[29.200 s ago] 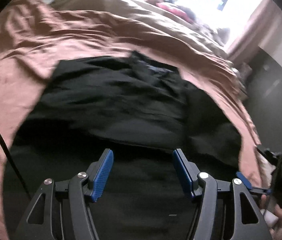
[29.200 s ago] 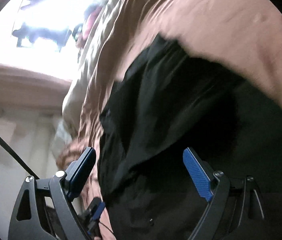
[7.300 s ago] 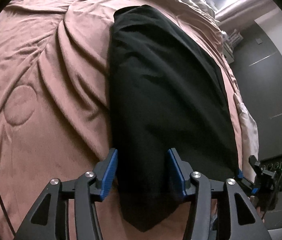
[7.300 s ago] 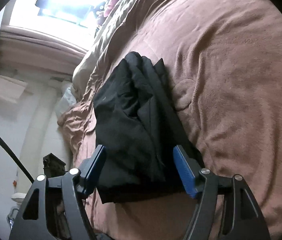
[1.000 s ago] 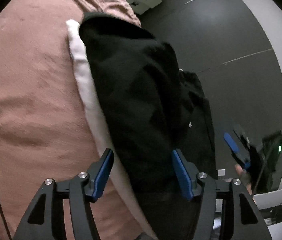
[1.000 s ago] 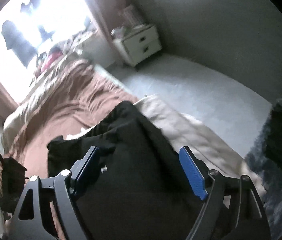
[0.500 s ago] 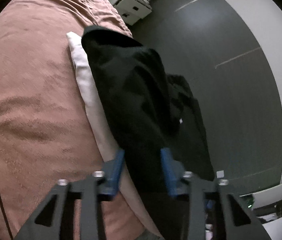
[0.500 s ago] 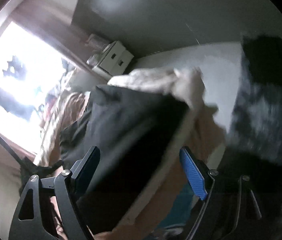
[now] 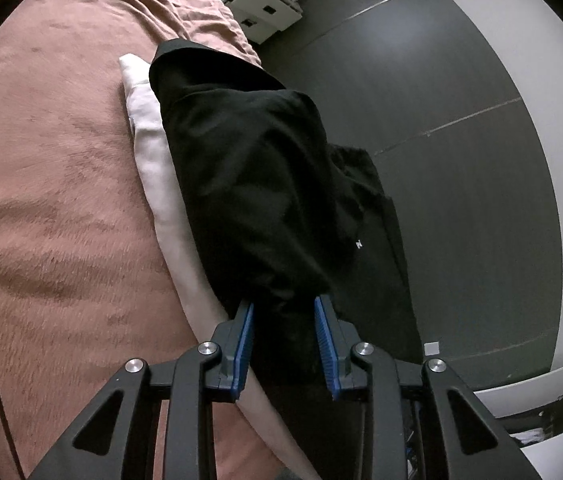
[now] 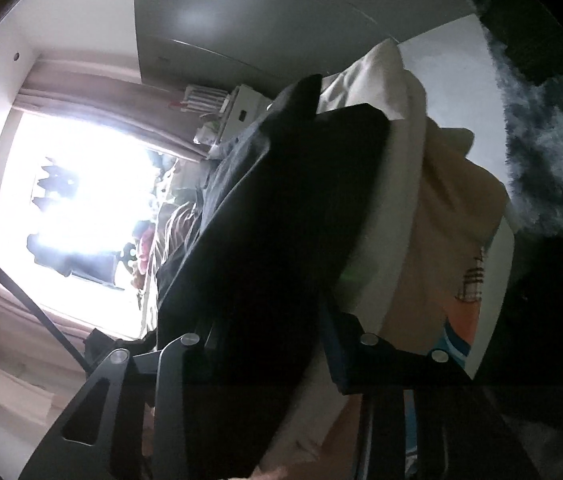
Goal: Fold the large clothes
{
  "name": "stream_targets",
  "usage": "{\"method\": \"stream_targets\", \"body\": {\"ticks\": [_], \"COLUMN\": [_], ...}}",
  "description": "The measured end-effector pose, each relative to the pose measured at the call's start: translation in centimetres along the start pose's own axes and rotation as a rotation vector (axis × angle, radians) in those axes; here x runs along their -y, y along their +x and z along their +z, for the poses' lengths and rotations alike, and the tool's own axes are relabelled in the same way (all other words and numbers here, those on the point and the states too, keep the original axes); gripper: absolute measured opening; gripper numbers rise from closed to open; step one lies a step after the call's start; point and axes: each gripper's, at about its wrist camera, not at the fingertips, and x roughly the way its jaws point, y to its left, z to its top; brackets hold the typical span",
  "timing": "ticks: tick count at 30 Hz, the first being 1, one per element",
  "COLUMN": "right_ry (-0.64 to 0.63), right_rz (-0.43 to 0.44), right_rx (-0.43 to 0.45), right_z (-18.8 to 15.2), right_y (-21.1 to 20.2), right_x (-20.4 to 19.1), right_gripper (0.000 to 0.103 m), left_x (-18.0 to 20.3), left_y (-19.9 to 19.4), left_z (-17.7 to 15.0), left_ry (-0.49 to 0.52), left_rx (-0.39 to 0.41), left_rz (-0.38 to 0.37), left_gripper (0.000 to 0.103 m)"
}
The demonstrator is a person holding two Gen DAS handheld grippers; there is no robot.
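The folded black garment [image 9: 249, 160] lies along the bed's edge on a cream folded cloth [image 9: 149, 140]. My left gripper [image 9: 284, 312] is shut on its near end, both blue pads pressing the fabric. In the right wrist view, tilted on its side, the same black garment [image 10: 281, 220] fills the space between the fingers of my right gripper [image 10: 269, 328]. Those jaws are closing and pinch the garment. The cream cloth [image 10: 401, 200] stays outside the right finger. The left finger is lost in dark fabric.
A pink blanket [image 9: 61, 160] covers the bed to the left. More black fabric with a small white mark [image 9: 373, 240] hangs off the bed's edge. A white nightstand [image 9: 257, 0] stands at the far end. A dark shaggy rug [image 10: 541, 120] lies on the floor.
The left jaws closed onto the garment's near end and have held still since. The right gripper rolled, dropped to the garment's edge, and its jaws narrowed around the fabric.
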Motion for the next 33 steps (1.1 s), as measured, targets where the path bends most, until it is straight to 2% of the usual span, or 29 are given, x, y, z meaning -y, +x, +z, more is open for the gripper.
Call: {"method": "stream_targets", "body": {"ticks": [4, 6, 10, 14, 16, 18, 21, 22, 24, 26, 27, 29, 33], "right_ry": [-0.029, -0.044, -0.053, -0.115, -0.15, -0.172, -0.192, -0.197, -0.205, -0.222, -0.233, -0.261, -0.296], "right_rz": [-0.026, -0.071, -0.097, -0.165, -0.185, -0.187, -0.192, -0.201, -0.256, -0.276, -0.282, -0.296, -0.297], "right_rx": [-0.006, 0.008, 0.042, 0.056, 0.056, 0.06, 0.064, 0.066, 0.069, 0.074, 0.083, 0.097, 0.099], "right_z": [1.1, 0.8, -0.4, -2.0, -2.8, -4.1, -5.9, -6.1, -6.7, -7.3, -7.6, -8.5, -10.2], "right_y": [1.2, 1.2, -1.7, -4.6, -6.2, -6.9, -8.0, -8.5, -8.7, -9.3, -9.8, -10.6, -11.4], "right_x": [-1.1, -1.3, -1.5, -2.7, -3.9, -5.1, -5.8, -6.3, -6.6, -7.5, -8.2, -9.5, -11.5], "right_gripper": [0.035, 0.036, 0.036, 0.037, 0.049, 0.077, 0.078, 0.078, 0.079, 0.082, 0.087, 0.093, 0.094], "left_x": [0.0, 0.3, 1.0, 2.0, 2.7, 3.3, 4.2, 4.6, 5.3, 5.8, 6.1, 6.5, 7.1], "left_y": [-0.5, -1.4, -4.2, -6.9, -8.2, -9.3, -11.3, -12.2, -14.0, -15.5, -16.5, -18.6, -22.2], "left_z": [0.5, 0.3, -1.1, -2.6, -3.4, -4.2, -5.5, -5.9, -6.8, -7.6, -8.1, -9.2, -11.3], "left_ry": [0.021, 0.054, 0.108, 0.18, 0.218, 0.241, 0.278, 0.29, 0.317, 0.343, 0.353, 0.377, 0.415], "left_rx": [0.011, 0.031, 0.048, 0.06, 0.07, 0.077, 0.08, 0.088, 0.122, 0.159, 0.181, 0.229, 0.253], "left_rz": [0.007, 0.034, 0.024, 0.04, 0.068, 0.078, 0.075, 0.083, 0.117, 0.127, 0.124, 0.135, 0.166], "left_gripper": [0.032, 0.032, 0.032, 0.032, 0.032, 0.032, 0.034, 0.037, 0.056, 0.097, 0.103, 0.103, 0.103]}}
